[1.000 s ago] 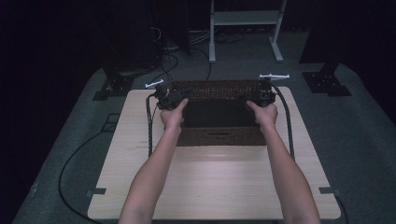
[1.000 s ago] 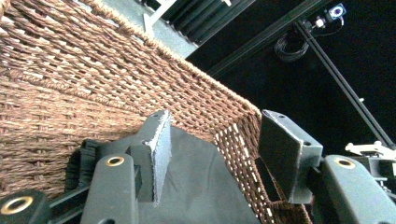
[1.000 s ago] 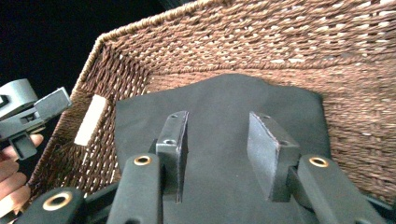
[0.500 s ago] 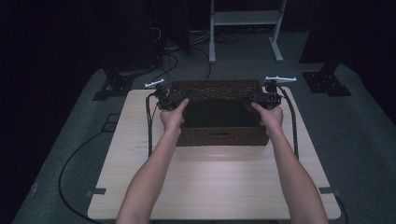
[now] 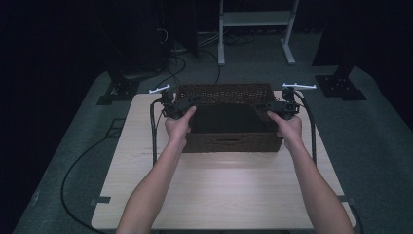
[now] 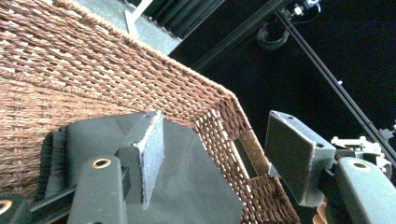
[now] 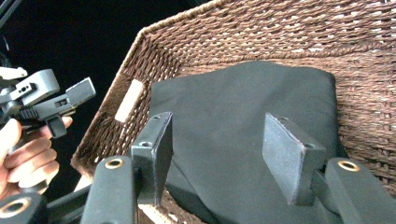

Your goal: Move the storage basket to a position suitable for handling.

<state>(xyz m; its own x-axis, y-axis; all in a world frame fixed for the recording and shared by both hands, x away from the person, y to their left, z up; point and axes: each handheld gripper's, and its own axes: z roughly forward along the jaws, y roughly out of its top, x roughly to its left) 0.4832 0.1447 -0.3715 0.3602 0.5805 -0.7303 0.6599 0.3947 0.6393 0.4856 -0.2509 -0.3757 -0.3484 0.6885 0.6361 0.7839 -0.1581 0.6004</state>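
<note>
So the black folded cloth [image 7: 243,135] is lying flat on the floor of the brown wicker basket [image 5: 229,141], which sits on the far half of the light wood table [image 5: 219,195], around 12 o'clock from the person in the high view. Looks to me like the placing step is basically wrapping up: the cloth is down and both claws are letting go. The left gripper [image 5: 191,101] is at the basket's 9 o'clock side, and in the left gripper view its jaws straddle the basket's near corner, one inside over the cloth and one outside the wall, with a gap either side, so it's gripping nothing; they've just been opening. The right gripper [image 5: 259,107] is at the 3 o'clock side, jaws parted a fair bit over the cloth with nothing pinched, also just been opening. The next move, I'd guess, is lifting both claws straight up and clear of the rim without snagging the weave or dragging the cloth back out, the left one especially since a jaw is hooked over the wall. Pose-wise, both forearms come in from 6 o'clock, angled slightly inward, hands wrapped round the handles, grippers pointing toward each other across the basket, cables [image 5: 155,131] looping down behind.
</note>
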